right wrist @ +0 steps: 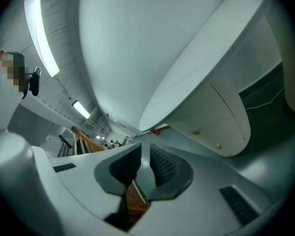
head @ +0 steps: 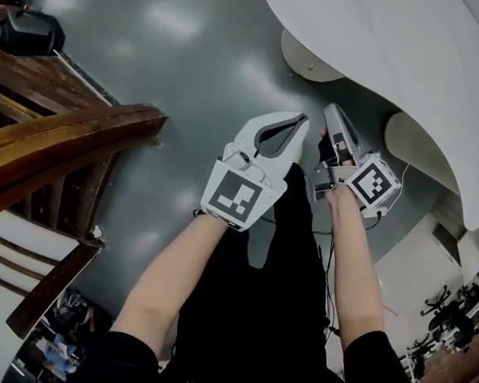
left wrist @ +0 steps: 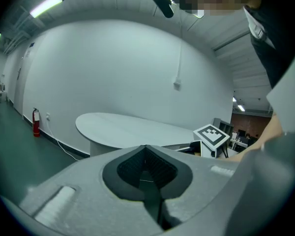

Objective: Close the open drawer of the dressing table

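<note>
Fingertips of the left gripper (left wrist: 146, 149) press together with nothing between them. The right gripper (right wrist: 145, 154), just beside it, has its jaws slightly parted and bare. Both reach out from bare forearms over a glossy dark grey-green floor (head: 168, 46). A white table (head: 399, 46) with a curved top fills the head view's upper right corner. A white wall (left wrist: 113, 73) stands behind it, a red fire extinguisher (left wrist: 36, 122) at its foot. Dark brown wooden furniture (head: 56, 142) with rails and slats stands at the head view's left edge, well apart from both grippers. Whether it is the dressing table I cannot tell, and the drawer cannot be made out in any view.
</note>
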`<state>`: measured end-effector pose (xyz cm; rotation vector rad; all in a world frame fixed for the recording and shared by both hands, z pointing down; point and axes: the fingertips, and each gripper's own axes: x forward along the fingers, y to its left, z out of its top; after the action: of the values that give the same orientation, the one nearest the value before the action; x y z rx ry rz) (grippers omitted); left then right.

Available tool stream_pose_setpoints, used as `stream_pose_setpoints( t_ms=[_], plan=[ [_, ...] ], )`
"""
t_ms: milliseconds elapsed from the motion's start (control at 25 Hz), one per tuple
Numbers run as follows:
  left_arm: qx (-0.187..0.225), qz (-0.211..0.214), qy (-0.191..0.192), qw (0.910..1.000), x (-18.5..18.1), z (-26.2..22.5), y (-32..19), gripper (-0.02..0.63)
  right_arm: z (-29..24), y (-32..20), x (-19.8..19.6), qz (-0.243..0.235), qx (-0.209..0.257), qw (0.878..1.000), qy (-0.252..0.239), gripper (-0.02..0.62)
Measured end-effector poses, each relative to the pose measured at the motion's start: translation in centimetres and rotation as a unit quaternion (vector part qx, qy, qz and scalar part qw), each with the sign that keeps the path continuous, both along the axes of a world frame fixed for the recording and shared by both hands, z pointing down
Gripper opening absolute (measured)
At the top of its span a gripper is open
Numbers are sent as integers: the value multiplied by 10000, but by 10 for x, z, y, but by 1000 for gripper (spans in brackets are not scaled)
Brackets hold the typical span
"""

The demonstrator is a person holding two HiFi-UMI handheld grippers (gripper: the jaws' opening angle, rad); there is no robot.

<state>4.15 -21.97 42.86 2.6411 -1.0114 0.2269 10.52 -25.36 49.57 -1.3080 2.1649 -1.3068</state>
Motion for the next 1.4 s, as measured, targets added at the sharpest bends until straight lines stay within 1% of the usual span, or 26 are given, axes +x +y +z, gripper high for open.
stream_pose_setpoints(
  t_ms=[80,240,440,560,720,840,960,1240,1400],
  plan=[
    [-73,-60,3,10000,-1,26,-10,9,27,-9,-1,25,-106,9999,-15,55],
    [-108,18,-35,9999,9,81,-27,9,81,-26,7,204,-227,9995,-16,55],
    [3,33,-16,10000,13,121,-42,9,125,-42,16,559,-378,9975,-224,67],
    [27,65,-8,10000,14,136,-52,9,144,-58,23,847,-391,9943,-514,77],
    [31,76,23,10000,14,155,-77,9,170,-89,32,1199,-520,9866,-980,94],
    [24,29,98,9999,12,161,-87,9,179,-103,32,1354,-506,9806,-1320,106],
    [71,20,138,9999,15,162,-85,9,180,-104,32,1463,-449,9759,-1556,108],
    [87,-10,119,9999,15,163,-81,9,175,-108,35,1691,-355,9684,-1800,115],
    [72,-17,135,9999,13,164,-76,9,176,-108,35,1679,-335,9673,-1871,128]
  ],
)
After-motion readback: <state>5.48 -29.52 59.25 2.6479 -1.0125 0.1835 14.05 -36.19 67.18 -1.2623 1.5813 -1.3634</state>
